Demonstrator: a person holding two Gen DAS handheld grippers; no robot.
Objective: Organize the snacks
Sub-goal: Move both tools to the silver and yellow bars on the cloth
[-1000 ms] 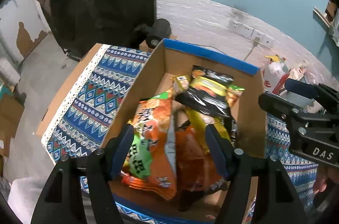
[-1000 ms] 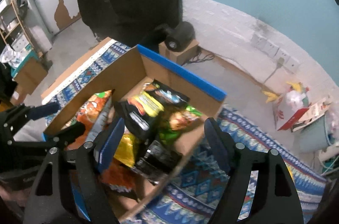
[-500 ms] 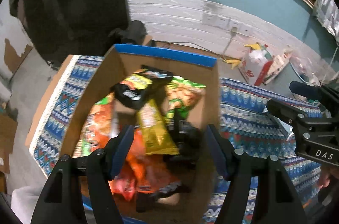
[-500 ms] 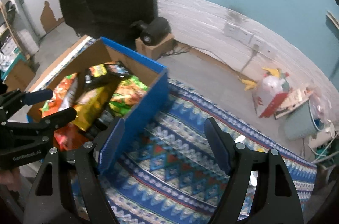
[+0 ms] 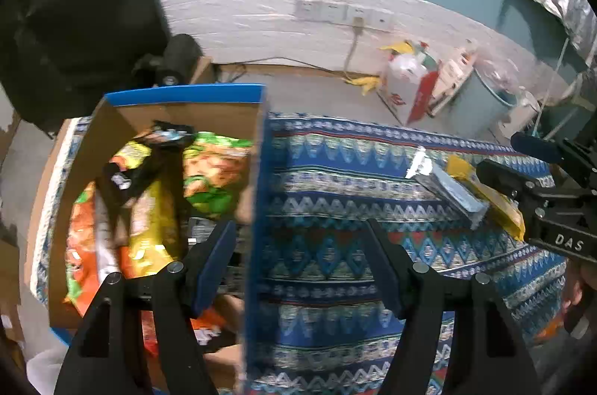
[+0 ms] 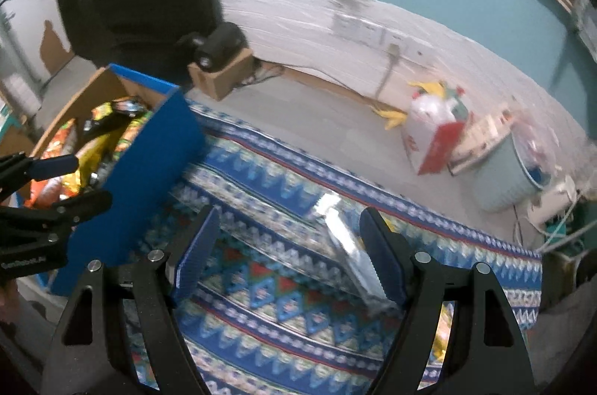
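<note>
A blue-edged cardboard box (image 5: 186,94) on the patterned cloth (image 5: 335,208) holds several snack bags, among them a green one (image 5: 214,174) and a yellow one (image 5: 149,219). My left gripper (image 5: 298,268) is open and empty, straddling the box's right wall. A silver packet (image 5: 447,187) and a yellow packet (image 5: 492,204) lie on the cloth to the right. My right gripper (image 6: 289,257) is open and empty above the cloth; the silver packet (image 6: 350,253) lies just inside its right finger. The box (image 6: 149,156) is at its left.
Beyond the table are a grey floor, a white bag with a red carton (image 5: 410,85), a pale bucket (image 6: 507,171), a small brown box with a black object (image 6: 220,74) and a white wall with sockets. A dark cloth hangs at the upper left.
Both grippers have swung right, away from above the box and over the patterned cloth. The silver and yellow packets have come into view. Both stay open.
</note>
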